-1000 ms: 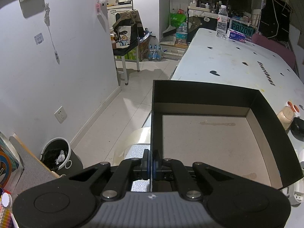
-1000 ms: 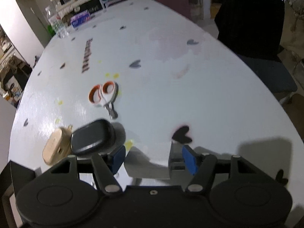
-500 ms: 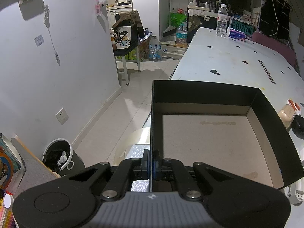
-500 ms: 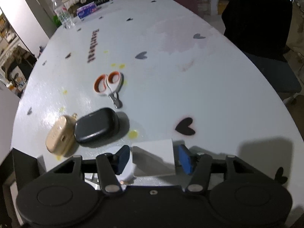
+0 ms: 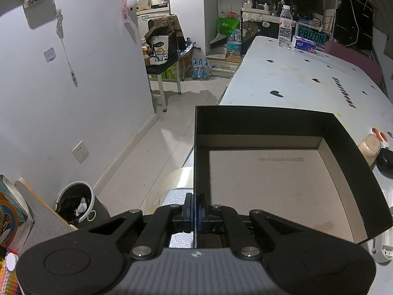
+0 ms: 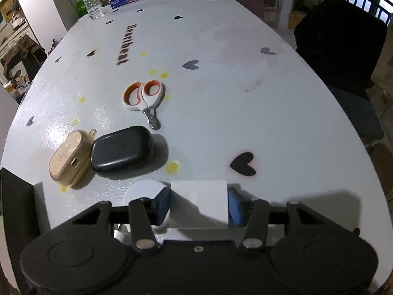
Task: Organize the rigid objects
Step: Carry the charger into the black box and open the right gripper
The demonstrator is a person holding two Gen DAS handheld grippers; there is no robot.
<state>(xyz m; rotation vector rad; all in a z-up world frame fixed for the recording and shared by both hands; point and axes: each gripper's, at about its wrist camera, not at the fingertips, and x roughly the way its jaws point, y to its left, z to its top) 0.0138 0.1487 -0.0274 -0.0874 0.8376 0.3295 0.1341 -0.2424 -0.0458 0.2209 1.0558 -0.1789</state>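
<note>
While the left hand-held gripper stays clamped on the black box wall, the right hand-held gripper is closing on the white block between its pads on the bench, likely light, stiff, smooth-sided, best pinched across flat faces.

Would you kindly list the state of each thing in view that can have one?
Black box: open, empty, left wall pinched.
Left gripper: shut on the box wall.
Right gripper: closing around the white block.
Scissors: closed, lying flat.
Black case: closed.
Beige case: closed.
</note>
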